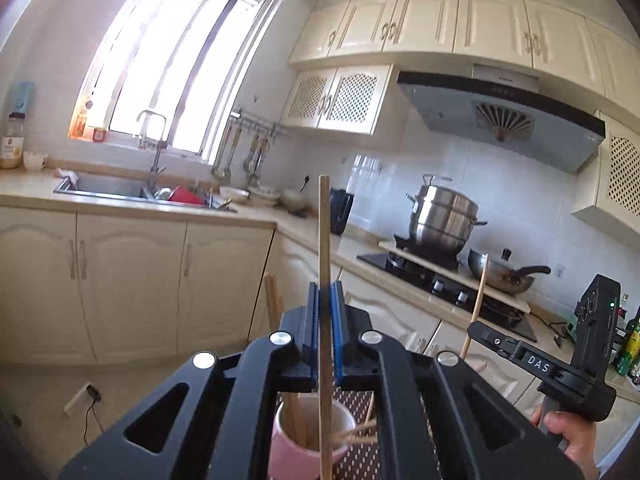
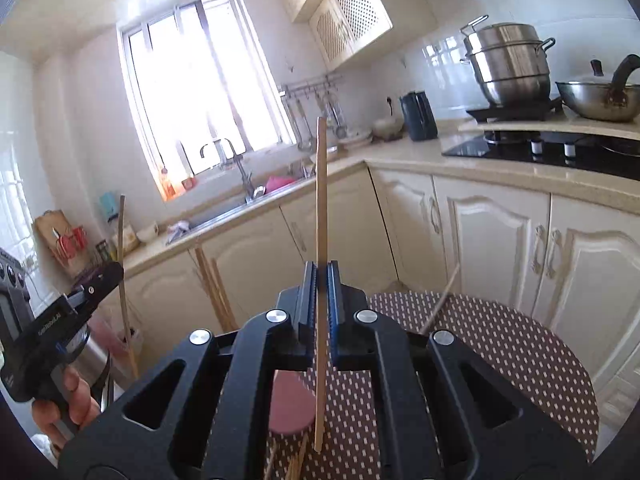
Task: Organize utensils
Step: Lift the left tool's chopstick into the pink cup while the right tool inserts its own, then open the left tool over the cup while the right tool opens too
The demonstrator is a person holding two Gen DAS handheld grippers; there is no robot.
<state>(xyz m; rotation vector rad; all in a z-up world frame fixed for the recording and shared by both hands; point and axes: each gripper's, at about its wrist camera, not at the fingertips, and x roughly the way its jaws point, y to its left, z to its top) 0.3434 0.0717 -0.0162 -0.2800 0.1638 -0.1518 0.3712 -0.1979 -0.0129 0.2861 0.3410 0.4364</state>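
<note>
My left gripper point(image 1: 325, 292) is shut on a wooden chopstick point(image 1: 325, 240) held upright, its lower end inside a pink cup point(image 1: 312, 440) directly below. The cup holds a few other chopsticks point(image 1: 296, 420). My right gripper point(image 2: 321, 276) is shut on another upright chopstick point(image 2: 321, 200), its lower end hanging just right of the pink cup point(image 2: 290, 404). Loose chopsticks point(image 1: 360, 432) lie on the dotted brown mat point(image 2: 500, 344) beside the cup. The right gripper shows in the left wrist view point(image 1: 476, 326); the left gripper shows in the right wrist view point(image 2: 116, 276).
The mat covers a small round table. Cream cabinets, a counter with a sink point(image 1: 120, 188), a black kettle point(image 2: 418, 116), a stove with a steel pot point(image 1: 440, 216) and a wok point(image 1: 504, 276) stand behind. A metal bin point(image 2: 92, 352) stands at the left.
</note>
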